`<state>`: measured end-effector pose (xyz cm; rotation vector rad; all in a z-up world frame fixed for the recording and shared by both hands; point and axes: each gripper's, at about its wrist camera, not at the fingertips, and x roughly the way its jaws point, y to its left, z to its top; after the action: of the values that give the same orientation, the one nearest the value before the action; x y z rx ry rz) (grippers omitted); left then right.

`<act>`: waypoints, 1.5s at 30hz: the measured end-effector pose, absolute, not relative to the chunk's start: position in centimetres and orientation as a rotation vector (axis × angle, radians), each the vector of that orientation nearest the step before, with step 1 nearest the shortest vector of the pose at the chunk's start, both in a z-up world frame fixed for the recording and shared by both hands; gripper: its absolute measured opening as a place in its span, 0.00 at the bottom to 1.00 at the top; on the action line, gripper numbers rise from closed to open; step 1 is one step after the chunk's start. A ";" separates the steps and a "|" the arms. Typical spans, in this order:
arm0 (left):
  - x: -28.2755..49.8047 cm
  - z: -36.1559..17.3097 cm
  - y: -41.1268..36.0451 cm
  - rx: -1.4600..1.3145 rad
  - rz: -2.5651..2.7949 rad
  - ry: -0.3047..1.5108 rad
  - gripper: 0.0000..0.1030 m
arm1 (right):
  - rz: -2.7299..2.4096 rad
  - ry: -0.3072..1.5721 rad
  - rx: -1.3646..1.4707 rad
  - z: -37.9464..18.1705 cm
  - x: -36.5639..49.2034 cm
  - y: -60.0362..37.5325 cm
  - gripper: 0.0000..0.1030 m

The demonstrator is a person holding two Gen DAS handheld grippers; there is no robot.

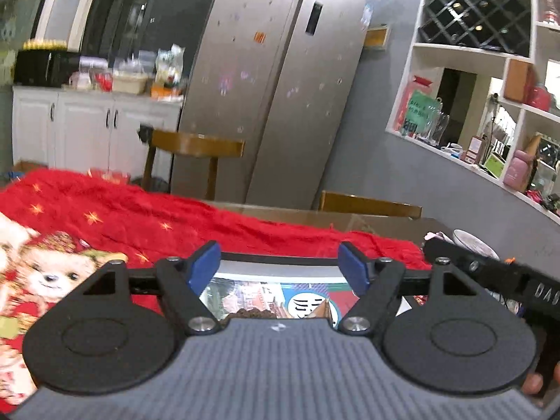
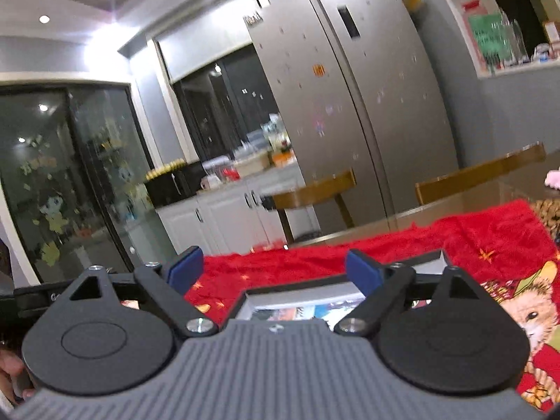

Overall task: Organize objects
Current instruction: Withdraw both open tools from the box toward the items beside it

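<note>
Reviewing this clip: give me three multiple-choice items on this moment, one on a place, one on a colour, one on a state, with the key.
1. Where does the black-framed colourful picture lie?
A. on the red printed cloth
B. on a wooden chair
C. on the white shelf

2. What colour are the pads on the left gripper?
A. green
B. blue
C. white

3. How do the right gripper jaws stand?
A. shut on the frame
B. shut empty
C. open, gripping nothing

Key: 1 A, red cloth shows around the frame; 2 B, both pads show blue; 3 C, the pads stand wide apart above the frame.
</note>
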<state>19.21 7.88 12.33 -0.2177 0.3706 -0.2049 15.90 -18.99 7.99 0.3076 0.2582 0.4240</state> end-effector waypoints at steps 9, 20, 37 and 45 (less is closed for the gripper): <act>9.8 14.0 7.8 -0.147 -0.197 0.326 0.77 | 0.414 0.230 0.300 8.0 10.3 -19.2 0.93; 0.7 10.9 4.1 -0.028 -0.181 0.275 0.77 | 0.417 0.270 0.254 4.7 7.0 -18.5 0.93; 4.0 4.3 2.9 -0.046 -0.227 0.380 0.66 | 0.484 0.408 0.219 -0.1 10.0 -17.8 0.89; 6.2 1.1 2.8 -0.027 -0.260 0.455 0.63 | 0.528 0.545 0.246 -2.2 11.4 -17.8 0.80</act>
<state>6.16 2.80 1.15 -0.0269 0.4553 -0.2601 11.40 -17.76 -2.22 0.2456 0.5455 0.5277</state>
